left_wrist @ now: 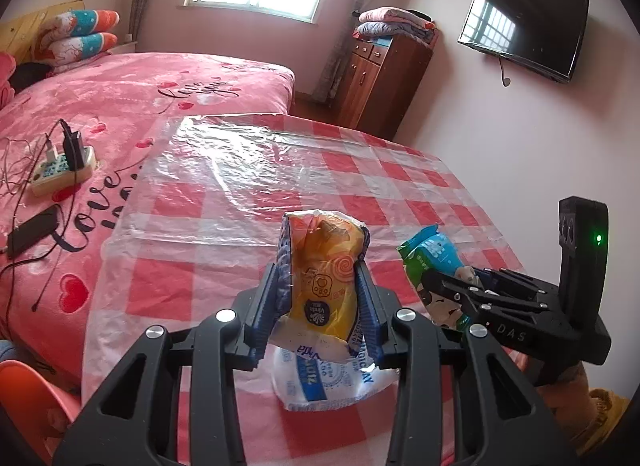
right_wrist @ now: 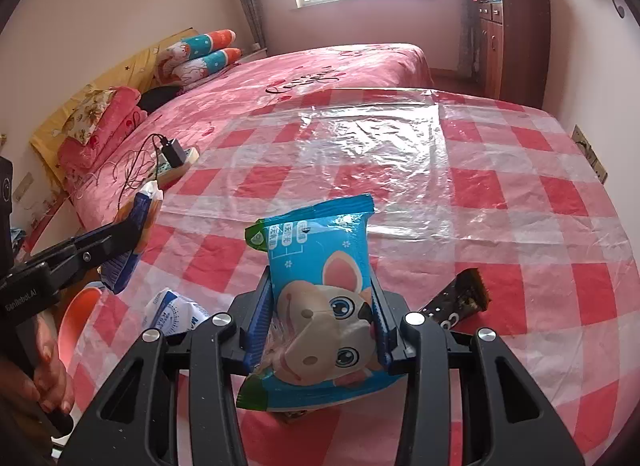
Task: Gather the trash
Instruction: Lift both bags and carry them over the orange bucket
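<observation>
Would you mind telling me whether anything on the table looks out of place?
Yes: a dark brown wrapper and a white-and-blue wrapper lie loose on the checked table, uncollected trash.

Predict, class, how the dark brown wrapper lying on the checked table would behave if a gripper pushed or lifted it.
The dark brown wrapper looks thin and flat, so it is probably very light and floppy. It lies on a glossy plastic sheet, so a push would likely slide it rather than roll it. One end lifts off the table, which may give the jaws an edge to pinch.
</observation>
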